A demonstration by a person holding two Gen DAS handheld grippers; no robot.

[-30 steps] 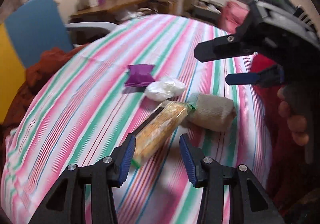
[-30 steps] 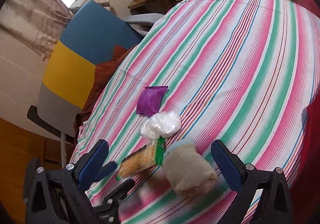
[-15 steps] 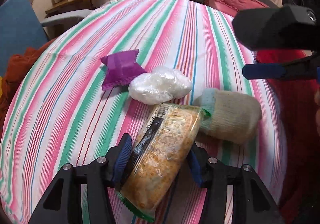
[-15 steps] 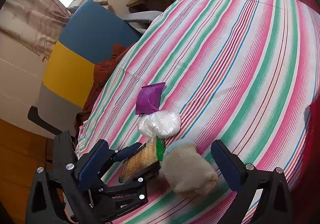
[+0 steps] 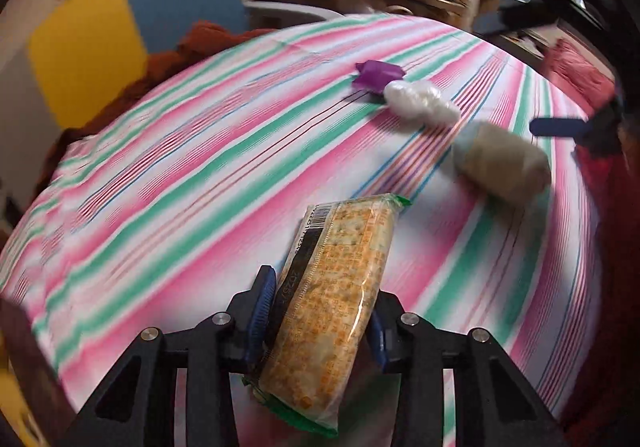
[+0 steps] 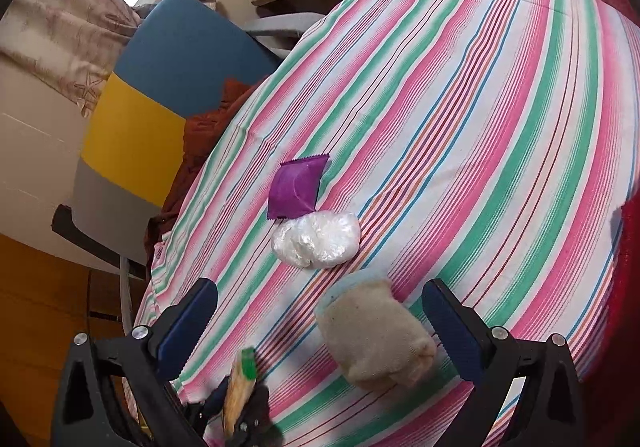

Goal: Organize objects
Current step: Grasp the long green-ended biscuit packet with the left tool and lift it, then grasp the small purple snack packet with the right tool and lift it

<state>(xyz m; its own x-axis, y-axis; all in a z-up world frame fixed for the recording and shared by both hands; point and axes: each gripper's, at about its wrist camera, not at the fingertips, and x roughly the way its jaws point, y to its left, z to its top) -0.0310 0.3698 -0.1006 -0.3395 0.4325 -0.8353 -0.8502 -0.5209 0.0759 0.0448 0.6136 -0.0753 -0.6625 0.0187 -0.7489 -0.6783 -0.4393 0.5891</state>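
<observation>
1. Left of the beige sock roll (image 6: 374, 339) the striped tablecloth (image 6: 460, 119) runs bare to its edge, where a rust-red cloth (image 6: 208, 119) hangs off – lots of free room.
2. Behind the sock roll sits a white plastic bag (image 6: 316, 239), touching a purple packet (image 6: 298, 187).
3. Left gripper (image 5: 320, 311) is clamped on a cracker pack (image 5: 336, 311), tilted and lifted off the cloth.
4. Right gripper (image 6: 320, 323) hovers with jaws wide apart – sock roll between them, untouched.
</observation>
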